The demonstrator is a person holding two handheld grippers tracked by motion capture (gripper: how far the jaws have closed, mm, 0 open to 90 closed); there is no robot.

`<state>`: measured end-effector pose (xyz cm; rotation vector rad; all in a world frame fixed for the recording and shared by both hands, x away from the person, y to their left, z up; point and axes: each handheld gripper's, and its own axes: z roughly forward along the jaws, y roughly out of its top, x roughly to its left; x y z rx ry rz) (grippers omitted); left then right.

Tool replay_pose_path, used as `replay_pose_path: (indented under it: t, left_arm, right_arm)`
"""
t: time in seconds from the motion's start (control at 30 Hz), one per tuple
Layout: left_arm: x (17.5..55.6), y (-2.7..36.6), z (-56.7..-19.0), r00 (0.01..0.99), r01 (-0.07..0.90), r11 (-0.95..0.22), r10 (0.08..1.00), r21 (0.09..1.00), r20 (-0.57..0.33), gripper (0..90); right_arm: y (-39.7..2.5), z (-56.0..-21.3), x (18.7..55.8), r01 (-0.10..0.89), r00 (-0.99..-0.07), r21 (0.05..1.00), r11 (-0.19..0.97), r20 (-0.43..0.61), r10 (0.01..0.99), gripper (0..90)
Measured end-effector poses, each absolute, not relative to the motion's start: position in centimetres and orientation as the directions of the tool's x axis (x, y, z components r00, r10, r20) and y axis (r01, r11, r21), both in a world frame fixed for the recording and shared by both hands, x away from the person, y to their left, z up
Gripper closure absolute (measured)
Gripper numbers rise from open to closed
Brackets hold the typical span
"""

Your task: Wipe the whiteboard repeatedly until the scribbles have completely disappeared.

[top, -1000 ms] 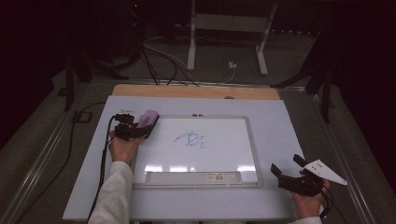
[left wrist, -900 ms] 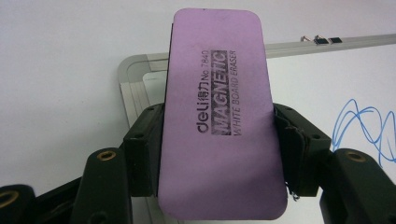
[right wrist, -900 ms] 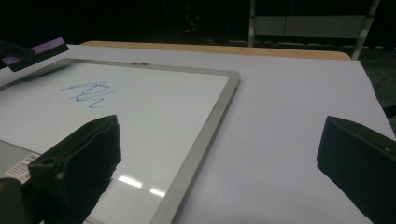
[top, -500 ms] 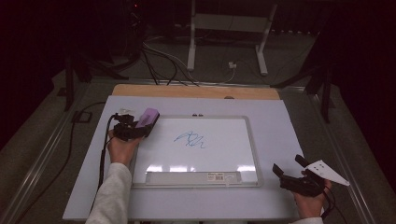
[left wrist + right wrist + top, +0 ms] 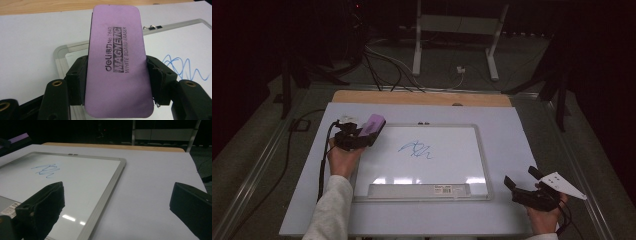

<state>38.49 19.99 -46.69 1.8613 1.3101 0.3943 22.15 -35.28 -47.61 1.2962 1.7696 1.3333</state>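
Pointing up-right toward scribble (image 5: 416, 149): eraser (image 5: 372, 127) long axis.

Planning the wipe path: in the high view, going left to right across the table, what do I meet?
Left gripper shut on the purple whiteboard eraser → blue scribble on the whiteboard → open right gripper off the board's right edge.
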Motion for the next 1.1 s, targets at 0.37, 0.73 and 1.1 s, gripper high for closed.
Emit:
replay_pose_path:
  t: [0.37,0.73,1.1]
  left_arm:
    - [38.4,18.8,-46.8,0.451,0.631,-0.175,0.876,0.756,-0.173,41.6]
    - [38.3,17.6,-47.1,0.482,0.627,-0.219,0.863,0.748,-0.152,41.6]
    - [38.1,16.4,-47.6,0.524,0.619,-0.281,0.844,0.733,-0.119,41.6]
  right_arm:
    - [-35.2,-47.6,22.2,0.358,-0.373,0.933,0.038,0.106,0.922,0.0]
    - [-35.0,-47.7,22.2,0.361,-0.378,0.932,0.044,0.103,0.920,0.0]
    - [-35.0,-47.8,22.3,0.363,-0.383,0.931,0.049,0.101,0.918,0.0]
